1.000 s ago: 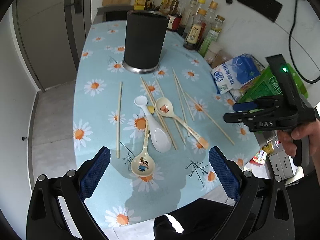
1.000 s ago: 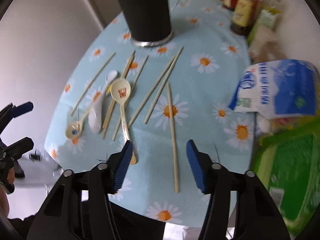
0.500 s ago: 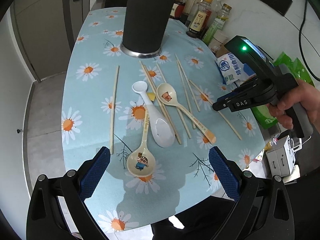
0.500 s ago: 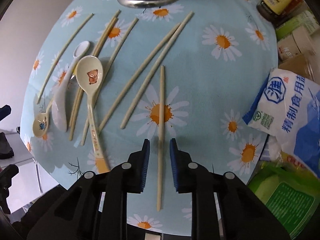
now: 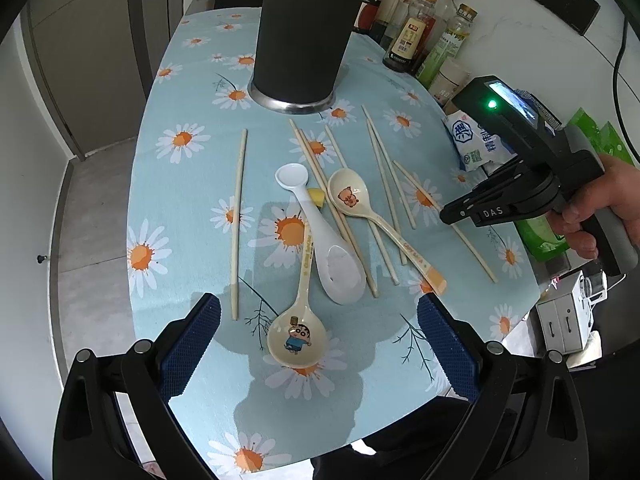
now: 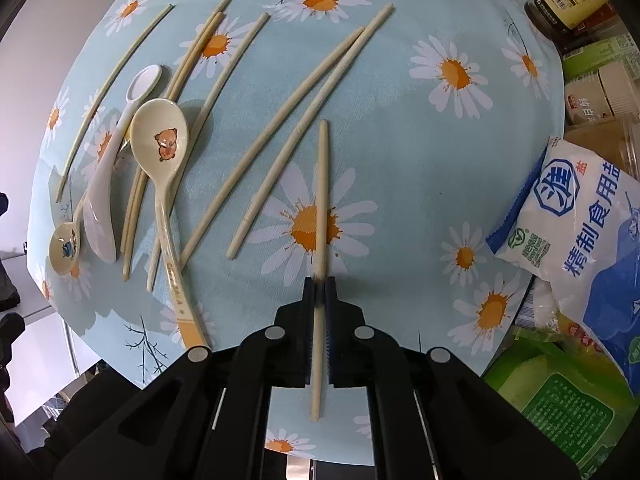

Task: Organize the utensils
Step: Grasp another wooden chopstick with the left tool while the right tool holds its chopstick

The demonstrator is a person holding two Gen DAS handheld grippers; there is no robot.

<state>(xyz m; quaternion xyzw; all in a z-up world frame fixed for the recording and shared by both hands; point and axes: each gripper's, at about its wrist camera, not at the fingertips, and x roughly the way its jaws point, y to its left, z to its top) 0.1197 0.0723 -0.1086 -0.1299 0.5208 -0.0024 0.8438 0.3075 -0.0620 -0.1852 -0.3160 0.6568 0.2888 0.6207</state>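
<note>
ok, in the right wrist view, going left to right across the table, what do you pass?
Cartoon spoon → white spoon → bear spoon → chopstick held in the shut right claw → salt bag.

Taking the black holder (image 5: 304, 40) as landmark: bare cloth of the table (image 5: 192, 208) is left on its near-left side, crossed only by a single chopstick (image 5: 239, 220); directly in front of it the way is cluttered by spoons (image 5: 340, 272) and crossed chopsticks (image 6: 280, 120); on its right, passage is narrowed by bottles (image 5: 412, 36) and a salt bag (image 6: 576, 232); the near edge is straddled by the wide-spread left gripper (image 5: 318, 346).
</note>
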